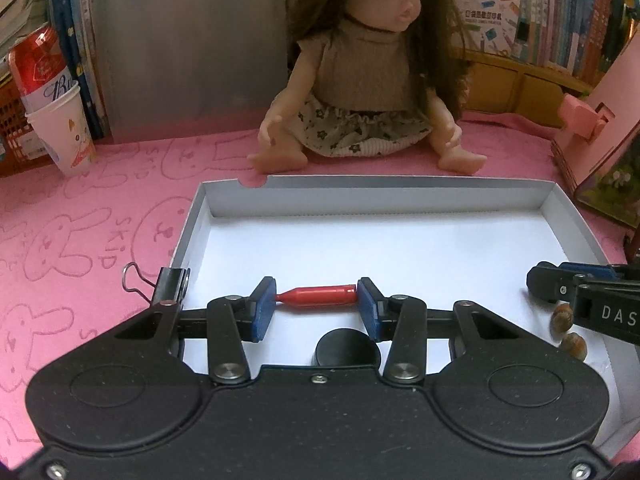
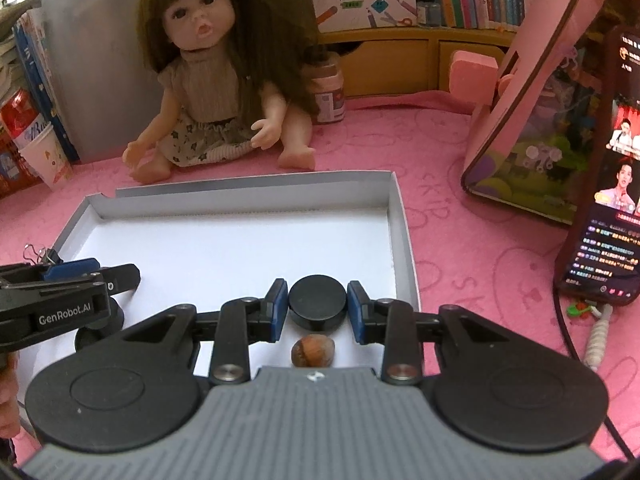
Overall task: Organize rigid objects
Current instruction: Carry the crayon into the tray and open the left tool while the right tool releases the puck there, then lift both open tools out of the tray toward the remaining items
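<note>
A shallow white box (image 1: 376, 196) lies on the pink mat. My left gripper (image 1: 317, 303) is shut on a small red bullet-shaped piece (image 1: 318, 295), held lengthwise between its blue pads over the box floor. A black disc (image 1: 346, 350) lies just below it. My right gripper (image 2: 317, 307) is shut on another black disc (image 2: 317, 300) near the box's right wall (image 2: 402, 236). A hazelnut (image 2: 313, 351) lies on the box floor just behind that disc. Two hazelnuts (image 1: 568, 330) show in the left wrist view beside the right gripper (image 1: 536, 280).
A doll (image 1: 360, 80) sits behind the box. A black binder clip (image 1: 168, 286) is clipped on the box's left wall. A paper cup with a red can (image 1: 60, 120) stands at left. A phone (image 2: 604, 184) and a pink stand (image 2: 532, 100) are at right.
</note>
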Available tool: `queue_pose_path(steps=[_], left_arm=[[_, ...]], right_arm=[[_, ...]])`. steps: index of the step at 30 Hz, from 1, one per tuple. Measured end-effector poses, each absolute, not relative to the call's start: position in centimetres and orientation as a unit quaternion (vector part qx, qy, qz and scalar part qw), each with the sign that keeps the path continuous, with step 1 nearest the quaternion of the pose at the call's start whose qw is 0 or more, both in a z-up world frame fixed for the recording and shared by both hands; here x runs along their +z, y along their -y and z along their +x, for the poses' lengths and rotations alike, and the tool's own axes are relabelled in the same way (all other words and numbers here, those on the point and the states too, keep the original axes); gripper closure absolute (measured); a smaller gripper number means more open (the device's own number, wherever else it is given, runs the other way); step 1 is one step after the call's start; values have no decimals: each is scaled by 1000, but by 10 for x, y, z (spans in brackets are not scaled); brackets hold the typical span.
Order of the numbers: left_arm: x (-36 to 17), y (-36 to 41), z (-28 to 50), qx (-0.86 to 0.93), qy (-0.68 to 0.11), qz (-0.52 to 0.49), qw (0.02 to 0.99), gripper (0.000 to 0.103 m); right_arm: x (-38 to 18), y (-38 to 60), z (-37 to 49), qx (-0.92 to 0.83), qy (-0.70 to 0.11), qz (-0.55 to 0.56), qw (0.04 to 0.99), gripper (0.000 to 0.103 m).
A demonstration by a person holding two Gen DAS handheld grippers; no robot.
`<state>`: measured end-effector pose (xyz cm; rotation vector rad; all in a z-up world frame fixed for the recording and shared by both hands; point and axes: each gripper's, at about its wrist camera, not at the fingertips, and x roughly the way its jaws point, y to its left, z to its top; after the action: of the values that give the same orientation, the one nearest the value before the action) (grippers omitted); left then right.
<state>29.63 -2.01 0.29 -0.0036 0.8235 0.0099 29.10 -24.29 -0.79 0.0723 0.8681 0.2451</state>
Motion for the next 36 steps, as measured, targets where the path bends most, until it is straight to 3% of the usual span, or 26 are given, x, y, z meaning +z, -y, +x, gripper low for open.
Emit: queue_pose_path(steps=[6, 8, 9, 21, 26, 36], left_arm=[[2, 23, 295, 4, -396, 8, 918, 61], [3, 23, 294, 4, -397, 7, 918, 61], [3, 23, 293, 2, -397, 7, 918, 61], [27, 27, 264, -18, -368, 12, 930, 51], [37, 29, 240, -35, -354, 21, 934, 42], [49, 27, 193, -68, -339, 9, 938, 36]], right_arm=[[-8, 242, 291, 120, -417, 32, 900, 63], [-7, 243, 289, 127, -411, 38, 902, 56], [-6, 244, 288, 127, -410, 42, 902, 48], [18, 237, 262, 124, -376, 14, 918, 29], [23, 238, 244, 126, -364, 2, 923, 24], [34, 247, 208, 137, -343, 19, 929, 18]])
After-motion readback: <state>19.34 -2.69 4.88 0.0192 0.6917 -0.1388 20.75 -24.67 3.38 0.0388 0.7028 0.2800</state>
